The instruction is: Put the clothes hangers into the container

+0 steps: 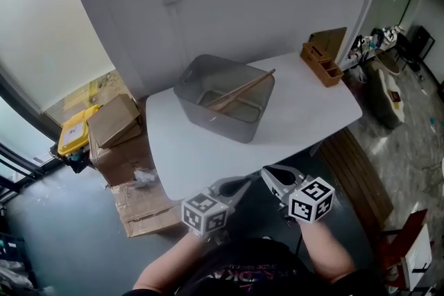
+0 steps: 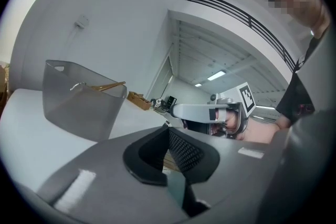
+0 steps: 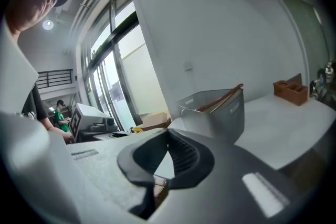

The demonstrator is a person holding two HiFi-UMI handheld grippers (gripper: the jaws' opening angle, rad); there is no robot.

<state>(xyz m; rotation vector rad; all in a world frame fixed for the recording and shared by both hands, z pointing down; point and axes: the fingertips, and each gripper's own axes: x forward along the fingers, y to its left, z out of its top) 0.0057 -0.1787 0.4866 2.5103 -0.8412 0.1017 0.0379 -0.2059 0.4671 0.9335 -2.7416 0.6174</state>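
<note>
Clothes hangers (image 1: 239, 92) made of wood were the matter of this task, and at this moment they were already inside the container, so I judged the job as done or nearly done. The white table (image 1: 305, 107) was the biggest thing, standing against the wall, with cardboard boxes (image 1: 114, 121) on the floor at its left side. On the table stood the grey translucent container (image 1: 215, 118), placed toward the far left part. The hangers lay in it at a slant, one end down on the bottom and the other end resting over the rim, probably because they were too long to lie flat inside. A small wooden organiser (image 1: 321, 62) stood well apart at the far right corner and had no part in the work. No other hanger was visible on the table. The left gripper (image 1: 239, 185) and the right gripper (image 1: 274, 178) were both held low and close to the person's body, near the front edge of the table and far from the container. Each had its jaws together with nothing between them, which fitted hands at rest with nothing more to carry.
</note>
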